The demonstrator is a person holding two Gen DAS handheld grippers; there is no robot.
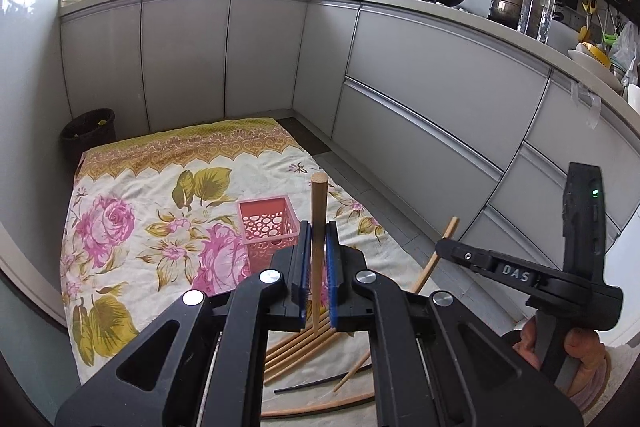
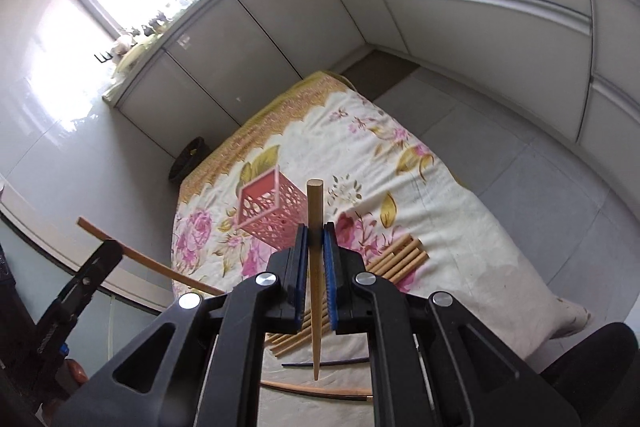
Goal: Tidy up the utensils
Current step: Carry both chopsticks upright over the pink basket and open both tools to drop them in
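My left gripper (image 1: 319,231) is clamped on a wooden chopstick (image 1: 319,223), blue pads pressed to its sides, thick end standing up past the tips; my right gripper (image 2: 316,233) pinches a second chopstick (image 2: 315,211) the same way, thin end hanging below the jaws. Just under both, the loose chopsticks (image 2: 400,257) lie bundled on the floral cloth (image 1: 132,195), a dark stick (image 2: 326,351) beside them; a little farther on, the pink perforated holder (image 1: 267,221) stands upright on the cloth; beyond, a dark bin (image 1: 88,135) sits against the grey cabinets (image 1: 420,95).
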